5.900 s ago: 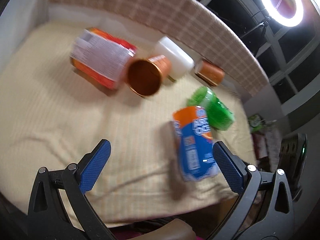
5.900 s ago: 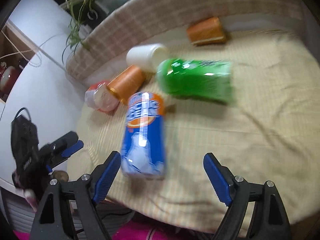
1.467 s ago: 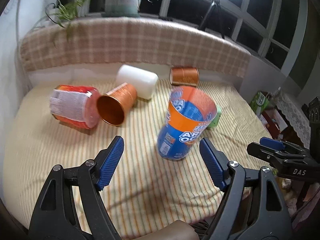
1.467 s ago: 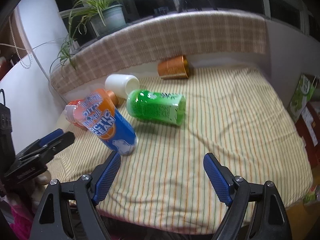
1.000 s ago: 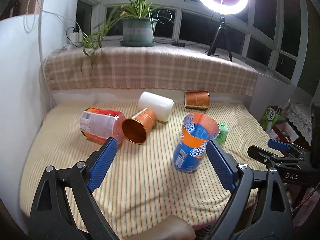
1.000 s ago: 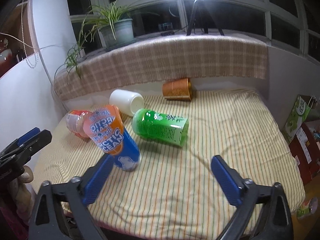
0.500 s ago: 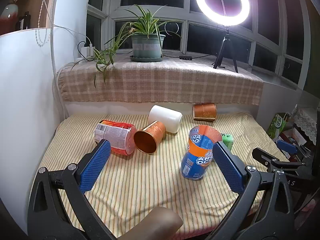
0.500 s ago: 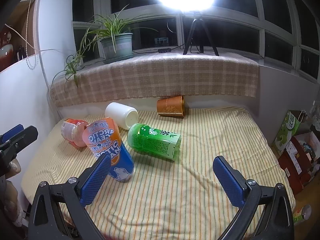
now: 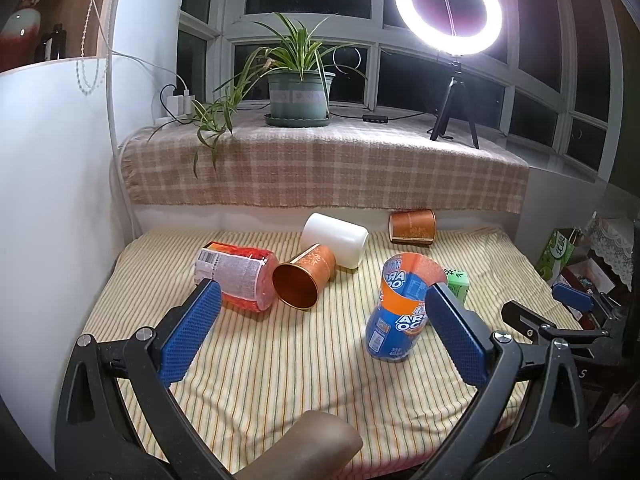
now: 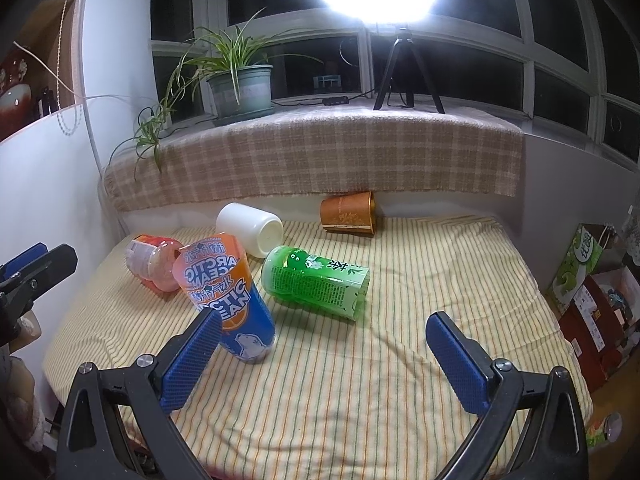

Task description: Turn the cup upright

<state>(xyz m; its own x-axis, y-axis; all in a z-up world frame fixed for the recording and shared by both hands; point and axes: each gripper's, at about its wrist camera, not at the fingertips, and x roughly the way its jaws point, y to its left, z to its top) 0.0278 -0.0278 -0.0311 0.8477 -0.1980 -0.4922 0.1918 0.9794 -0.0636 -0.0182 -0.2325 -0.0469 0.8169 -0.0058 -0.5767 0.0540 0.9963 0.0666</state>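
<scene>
The blue and orange cup [image 9: 400, 308] stands on its base on the striped cloth, open mouth up, leaning a little; it also shows in the right wrist view [image 10: 228, 300]. My left gripper [image 9: 320, 336] is open and empty, held back from the cup, its right finger just in front of it. My right gripper [image 10: 324, 360] is open and empty, well back from the cups. The right gripper shows at the right edge of the left wrist view [image 9: 560, 320].
Other cups lie on their sides: a green one [image 10: 316, 280], a white one [image 9: 336, 240], a copper one [image 9: 304, 282], a red one [image 9: 236, 276], and an orange one [image 9: 412, 227] by the back wall. A checked ledge holds a plant [image 9: 296, 92] and ring light [image 9: 450, 10]. Boxes [image 10: 588, 280] sit at the right.
Both grippers have pulled back and up from the bed, so the cups look smaller. The blue and orange cup, which lay on its side earlier, stands on its base.
</scene>
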